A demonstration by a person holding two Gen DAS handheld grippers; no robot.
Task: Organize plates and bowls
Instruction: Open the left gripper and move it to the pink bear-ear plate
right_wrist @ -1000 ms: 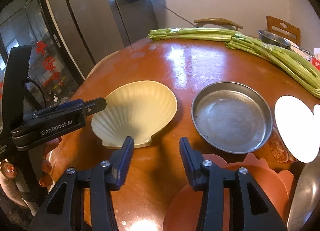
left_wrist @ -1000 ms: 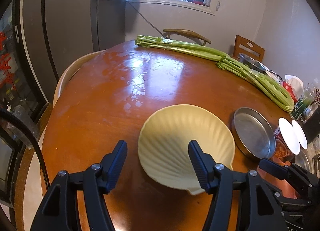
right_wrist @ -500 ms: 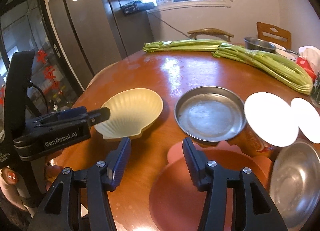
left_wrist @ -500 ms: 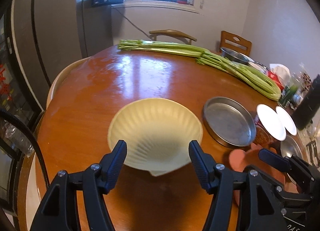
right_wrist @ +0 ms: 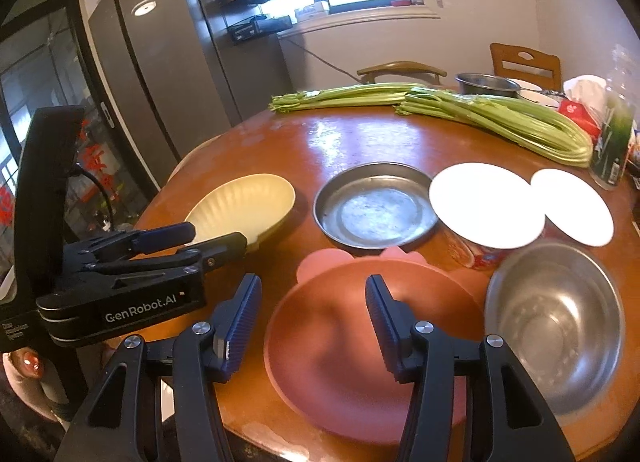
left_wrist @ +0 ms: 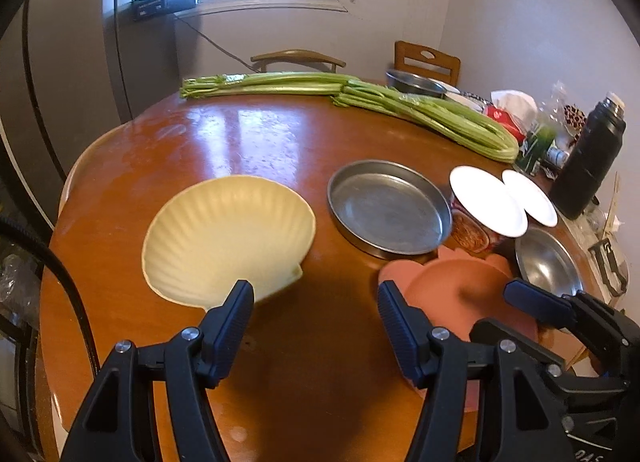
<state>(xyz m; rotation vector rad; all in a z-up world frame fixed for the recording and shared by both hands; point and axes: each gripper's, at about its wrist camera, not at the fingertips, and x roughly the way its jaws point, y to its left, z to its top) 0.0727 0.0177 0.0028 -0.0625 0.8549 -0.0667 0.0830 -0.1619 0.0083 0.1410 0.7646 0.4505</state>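
Both grippers have drawn back from the shell-shaped dish (left_wrist: pixel 228 238), left lying free on the round table (left_wrist: pixel 256 149). The left gripper (left_wrist: pixel 316 326) and right gripper (right_wrist: pixel 312 322) gape, holding nothing; the latter hovers above the pink plate (right_wrist: pixel 340 362). Beyond sit the metal pan (right_wrist: pixel 374 205) and celery (right_wrist: pixel 496 117).

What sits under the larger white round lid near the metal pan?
The larger white lid caps a container with a red printed wall, standing beside the flat metal pan. Only part of its side shows; the contents are covered by the lid.
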